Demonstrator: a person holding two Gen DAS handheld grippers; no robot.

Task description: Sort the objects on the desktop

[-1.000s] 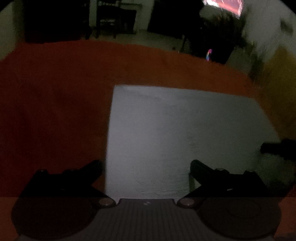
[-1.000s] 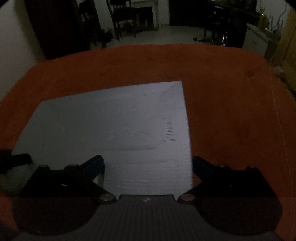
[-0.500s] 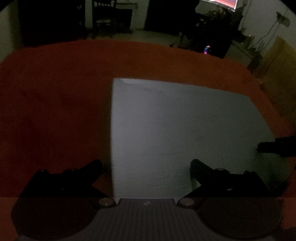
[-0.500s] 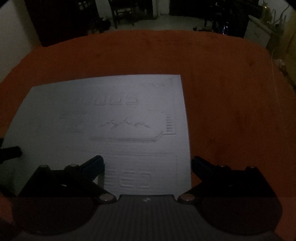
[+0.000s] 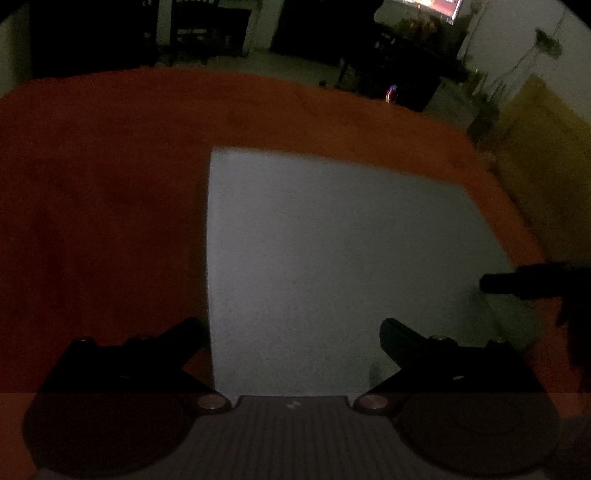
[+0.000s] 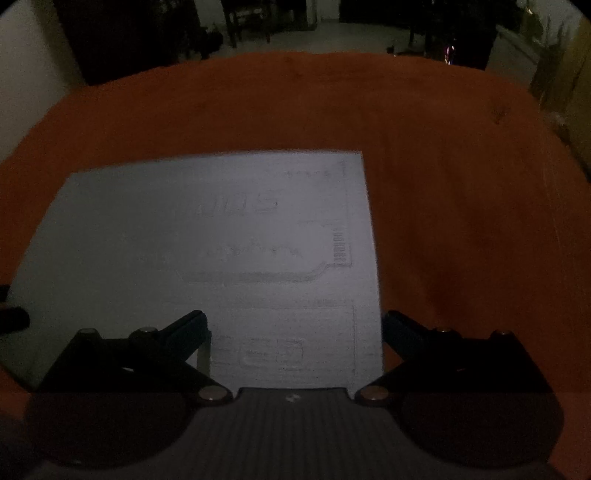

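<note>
A pale grey mat (image 5: pixel 332 258) with faint embossed lettering lies flat on the orange table (image 5: pixel 92 184). It also shows in the right wrist view (image 6: pixel 184 240). My left gripper (image 5: pixel 291 328) is open and empty, hovering over the mat's near left edge. My right gripper (image 6: pixel 293 321) is open and empty, over the mat's near right corner. A finger of the right gripper (image 5: pixel 517 282) pokes into the left wrist view at the right. No loose objects show on the mat.
The orange table (image 6: pixel 461 203) spreads wide around the mat, with its far edge curved. Beyond it is a dim room with dark chairs (image 6: pixel 251 18) and dark furniture (image 5: pixel 406 62). A yellowish panel (image 5: pixel 546 155) stands off the table's right side.
Both views have shifted slightly: the mat sits a little lower and closer in each frame. Both grippers stay open and empty.
</note>
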